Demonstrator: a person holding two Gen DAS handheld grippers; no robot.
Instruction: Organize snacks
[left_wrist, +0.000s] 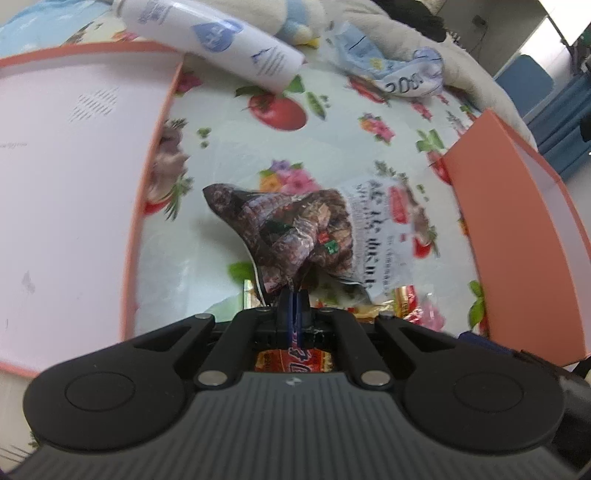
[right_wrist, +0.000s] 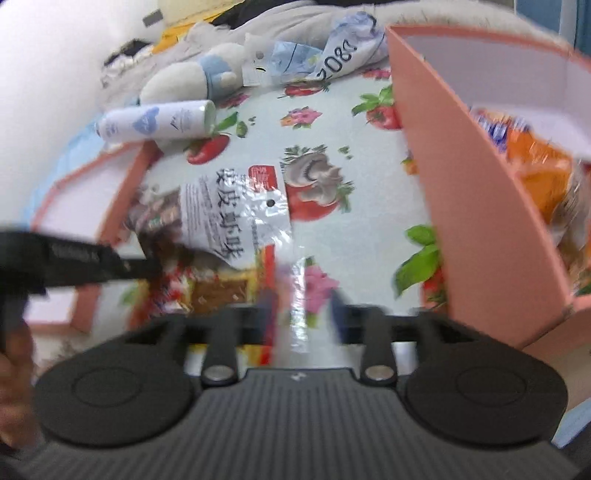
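Note:
My left gripper (left_wrist: 294, 300) is shut on the corner of a brown-and-white snack bag (left_wrist: 295, 232) and lifts it off the floral tablecloth. The same bag (right_wrist: 221, 218) shows in the right wrist view, with the left gripper's arm reaching in from the left. My right gripper (right_wrist: 301, 306) is open and empty, low over the cloth beside a red-and-yellow snack packet (right_wrist: 225, 288). A pink box (right_wrist: 476, 206) at the right holds an orange snack bag (right_wrist: 535, 173). The box's outer wall (left_wrist: 517, 206) shows at the right in the left wrist view.
A pink box lid (left_wrist: 66, 192) lies at the left. A white cylinder bottle (left_wrist: 218, 37) rests on the lid's far edge. A plush toy (right_wrist: 192, 77) and a crumpled blue-white wrapper (right_wrist: 343, 48) lie at the back. More small packets (left_wrist: 406, 302) sit under the lifted bag.

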